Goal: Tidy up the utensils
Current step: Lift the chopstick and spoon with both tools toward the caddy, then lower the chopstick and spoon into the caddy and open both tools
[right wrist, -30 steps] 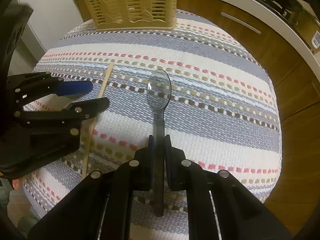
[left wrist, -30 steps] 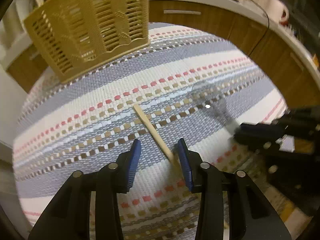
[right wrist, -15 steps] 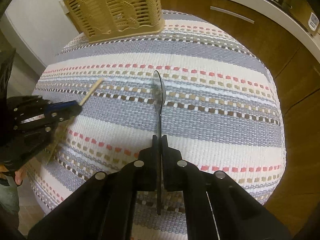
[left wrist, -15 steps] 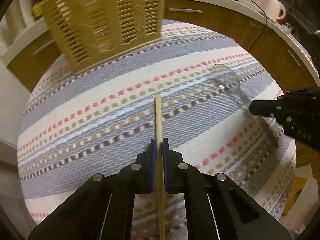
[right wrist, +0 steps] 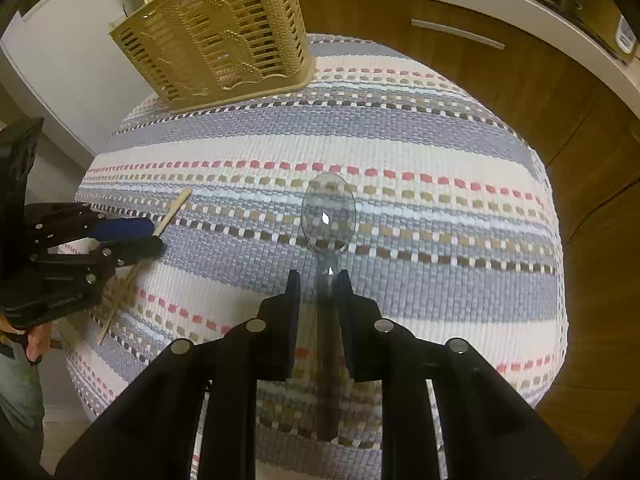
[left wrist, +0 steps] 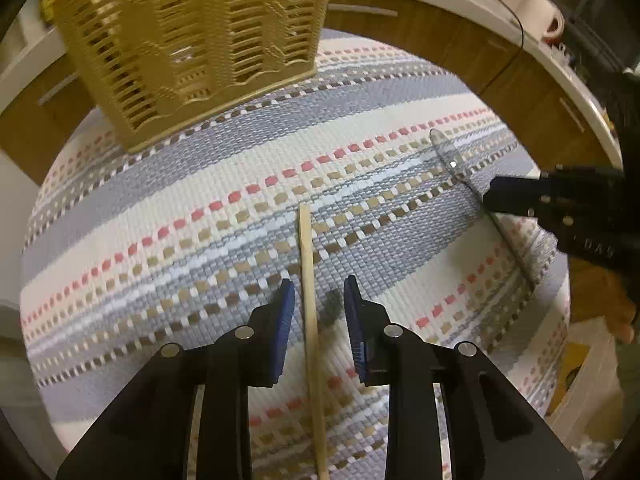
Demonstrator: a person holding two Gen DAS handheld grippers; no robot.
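**Desk:** Utensils down again? Half a second ago both grippers were clamped.

**Photographer:** Yes. The left gripper now stands with its jaws apart, the wooden chopstick lying loose between them on the striped woven mat. The right gripper has parted too, though narrowly; the clear plastic spoon rests bowl-up on the mat, its handle between the fingers.

**Desk:** And the basket?

**Photographer:** The tan slotted basket sits at the mat's far edge, well apart from both. Nothing delivered yet; I'd judge both pieces need re-gripping before any move there.
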